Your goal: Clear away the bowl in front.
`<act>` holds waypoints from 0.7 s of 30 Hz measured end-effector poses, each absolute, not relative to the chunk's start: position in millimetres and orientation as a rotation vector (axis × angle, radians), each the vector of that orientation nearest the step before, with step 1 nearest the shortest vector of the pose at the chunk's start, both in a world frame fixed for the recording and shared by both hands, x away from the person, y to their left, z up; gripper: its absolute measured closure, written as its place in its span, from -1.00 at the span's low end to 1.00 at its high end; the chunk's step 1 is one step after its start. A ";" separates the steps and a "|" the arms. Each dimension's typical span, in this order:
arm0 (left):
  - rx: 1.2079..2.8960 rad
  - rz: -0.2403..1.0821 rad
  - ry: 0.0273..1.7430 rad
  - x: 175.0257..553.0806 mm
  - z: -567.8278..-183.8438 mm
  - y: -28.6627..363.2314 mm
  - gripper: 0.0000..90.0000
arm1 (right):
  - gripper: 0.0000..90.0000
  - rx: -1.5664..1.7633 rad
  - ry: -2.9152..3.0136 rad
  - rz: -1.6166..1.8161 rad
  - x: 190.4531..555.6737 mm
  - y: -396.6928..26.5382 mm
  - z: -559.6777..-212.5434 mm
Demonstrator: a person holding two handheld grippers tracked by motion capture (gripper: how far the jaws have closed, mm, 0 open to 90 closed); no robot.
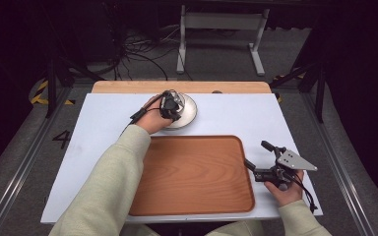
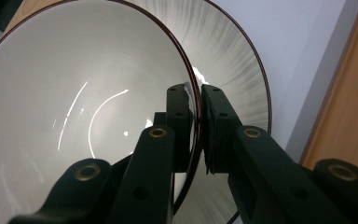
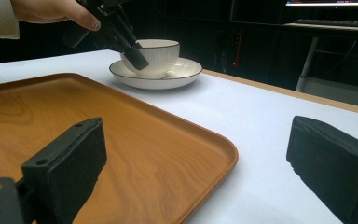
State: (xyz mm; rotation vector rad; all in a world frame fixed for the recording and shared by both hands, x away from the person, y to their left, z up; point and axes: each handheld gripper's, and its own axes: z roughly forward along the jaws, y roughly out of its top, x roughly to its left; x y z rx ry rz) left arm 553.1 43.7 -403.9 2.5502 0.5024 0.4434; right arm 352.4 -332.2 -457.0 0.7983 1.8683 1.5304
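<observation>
A white cup (image 3: 154, 55) with a dark rim stands on a white saucer (image 3: 186, 70) at the far middle of the white table. My left gripper (image 1: 170, 104) is shut on the cup's rim (image 2: 196, 100), one pad inside the cup (image 2: 74, 93) and one outside, above the saucer (image 2: 242, 74). In the right gripper view that gripper (image 3: 133, 49) comes down on the cup from the left. My right gripper (image 1: 257, 155) is open at the right edge of the wooden tray (image 1: 197, 172), nothing between its pads (image 3: 70, 163).
The wooden tray (image 3: 121, 135) lies in front of the cup and saucer. Bare white table (image 1: 256, 115) stretches to the right of the saucer. A wooden strip (image 1: 128, 87) runs along the table's far edge.
</observation>
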 end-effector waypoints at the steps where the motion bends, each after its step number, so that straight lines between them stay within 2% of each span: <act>1: 2.551 0.448 0.503 553.0 -402.7 44.1 0.83 | -0.88 0.798 1.869 1.530 352.4 -332.2 -457.0; 21: 2.513 0.478 0.511 532.5 -369.5 50.2 0.81 | -0.88 0.798 1.871 1.524 352.8 -331.7 -456.9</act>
